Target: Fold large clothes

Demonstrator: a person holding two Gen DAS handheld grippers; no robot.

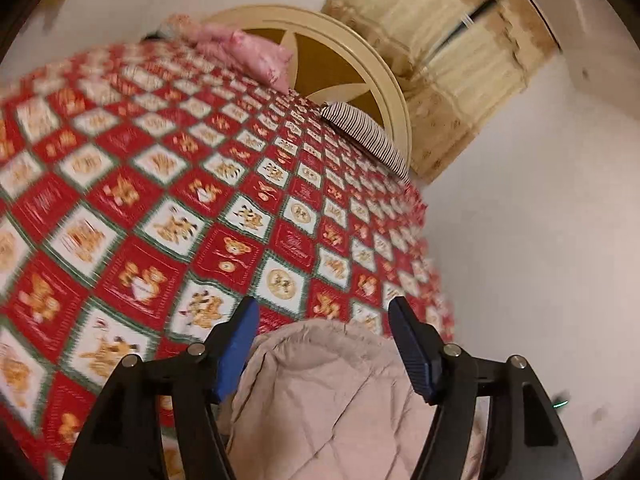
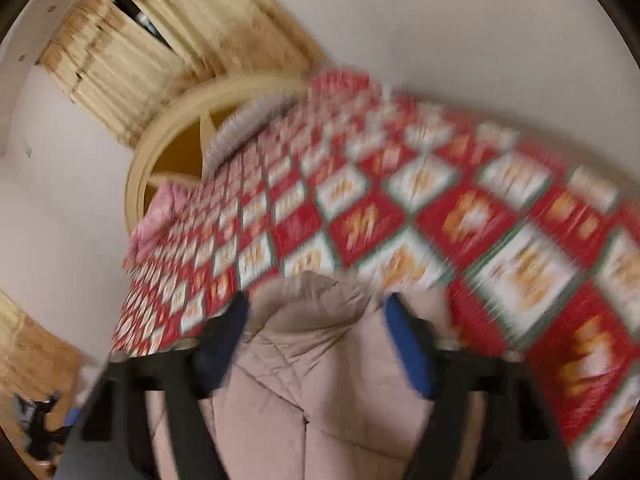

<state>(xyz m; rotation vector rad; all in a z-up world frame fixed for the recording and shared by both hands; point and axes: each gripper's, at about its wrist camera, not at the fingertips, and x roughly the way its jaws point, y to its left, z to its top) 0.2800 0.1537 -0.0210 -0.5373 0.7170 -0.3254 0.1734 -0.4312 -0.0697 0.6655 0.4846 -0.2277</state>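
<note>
Both pairs of jaws stand wide apart and grip nothing: the left gripper [image 1: 322, 316] and the right gripper [image 2: 316, 304] each hover with blue-padded fingers spread to either side of the pale beige quilted padded garment [image 1: 320, 400], whose puffy cloth shows between the fingers but is not pressed by the pads. The garment lies at the near edge of a bed covered by a red and white checked bedspread with bear motifs [image 1: 168, 184], and it looks bunched into a rounded heap, not spread flat. Far off sit a pink pillow [image 1: 248, 54], a striped pillow [image 1: 368, 136] and a cream round headboard [image 1: 352, 52]. The step in hand seems to be a pause between folds, with the cloth let go. Next, each gripper likely needs to drop onto an edge or corner and close on it firmly, since thick padding will spring back.
</note>
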